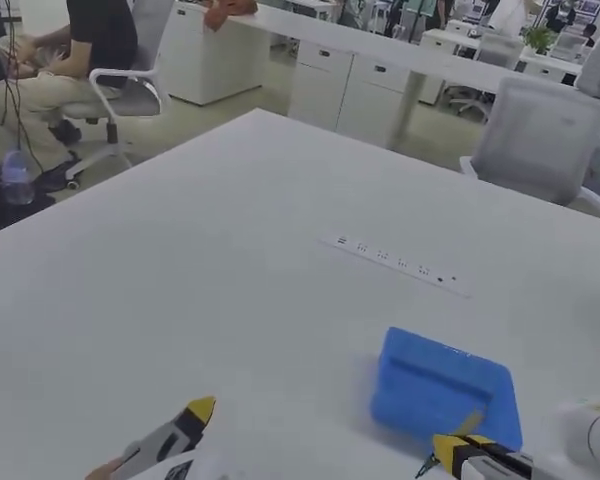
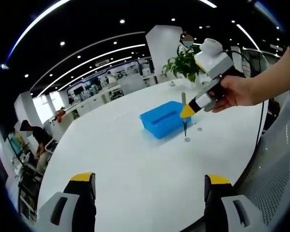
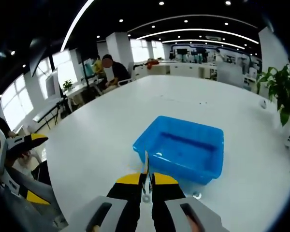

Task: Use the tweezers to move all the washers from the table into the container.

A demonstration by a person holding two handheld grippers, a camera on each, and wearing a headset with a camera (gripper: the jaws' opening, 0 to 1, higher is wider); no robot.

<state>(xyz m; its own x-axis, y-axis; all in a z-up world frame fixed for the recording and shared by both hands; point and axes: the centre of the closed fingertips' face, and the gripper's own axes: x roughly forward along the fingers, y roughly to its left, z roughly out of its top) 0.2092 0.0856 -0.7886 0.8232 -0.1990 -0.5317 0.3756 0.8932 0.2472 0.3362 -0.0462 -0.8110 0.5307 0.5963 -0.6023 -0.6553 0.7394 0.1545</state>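
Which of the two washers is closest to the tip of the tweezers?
The washer directly below the tip of the tweezers, almost touching it; the other washer lies apart, off to one side.

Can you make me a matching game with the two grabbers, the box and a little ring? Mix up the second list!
Things:
1. left gripper
2. right gripper
3. container
4. washer

What it is like:
A. lying on the white table, beside the box
B. jaws wide apart, holding nothing
C. blue
D. shut on the tweezers

Pairs: 1-B, 2-D, 3-C, 4-A
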